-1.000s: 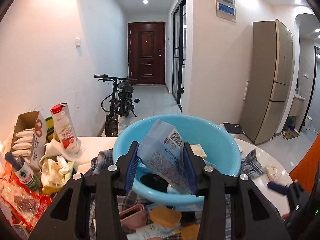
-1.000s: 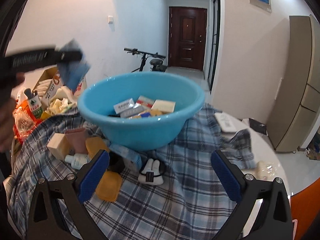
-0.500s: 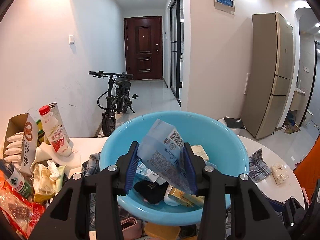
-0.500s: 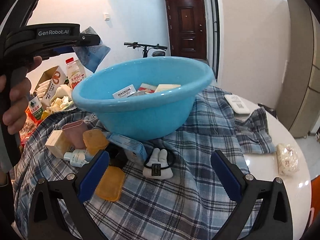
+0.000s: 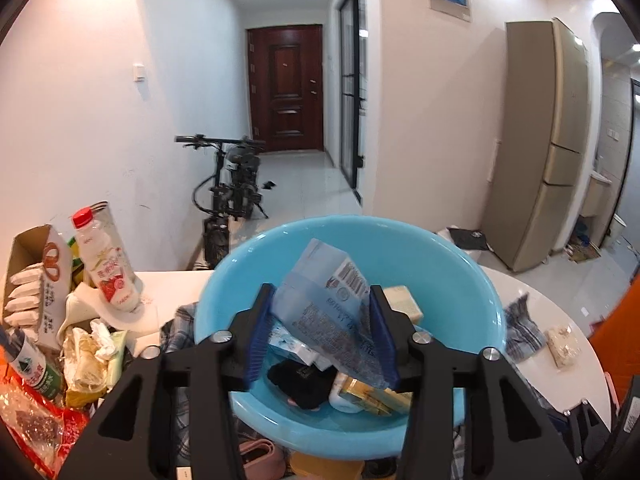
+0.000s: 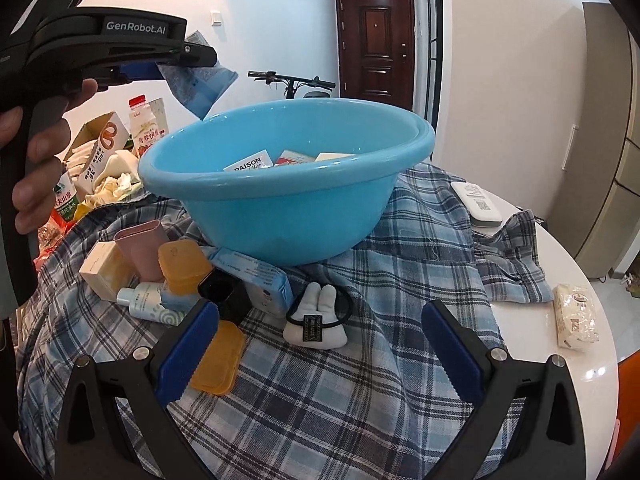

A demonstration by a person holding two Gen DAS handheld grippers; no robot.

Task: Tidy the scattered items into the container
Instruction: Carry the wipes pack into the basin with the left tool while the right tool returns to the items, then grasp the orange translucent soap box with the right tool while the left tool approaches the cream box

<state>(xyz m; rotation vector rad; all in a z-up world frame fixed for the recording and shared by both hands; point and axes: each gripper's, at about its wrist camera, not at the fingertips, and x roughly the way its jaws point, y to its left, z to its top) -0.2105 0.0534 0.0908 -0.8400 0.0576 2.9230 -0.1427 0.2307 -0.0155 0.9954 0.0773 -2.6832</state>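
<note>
My left gripper [image 5: 320, 320] is shut on a blue plastic packet [image 5: 332, 312] and holds it above the near left rim of the light blue basin [image 5: 460, 280]. The packet [image 6: 200, 80] and basin [image 6: 280, 208] also show in the right wrist view. The basin holds several boxes and a black item. My right gripper [image 6: 316, 340] is open and empty, low over the plaid cloth [image 6: 360, 380]. In front of it lie a white bunny hair tie [image 6: 316, 320], two orange cases [image 6: 218, 360], a blue tissue pack [image 6: 260, 280], a black cube [image 6: 224, 292], a pink case [image 6: 144, 248], a small bottle [image 6: 148, 300] and a cream box [image 6: 104, 272].
Snack bags, a drink bottle [image 5: 108, 264] and a pretzel box [image 5: 36, 280] crowd the table's left side. A white remote [image 6: 476, 204] and a wrapped bun [image 6: 576, 316] lie on the white table [image 6: 580, 364] at the right, near its edge.
My left gripper has carried the blue packet forward from beside the basin to above it. My right gripper has moved closer to the items in front of the basin.
</note>
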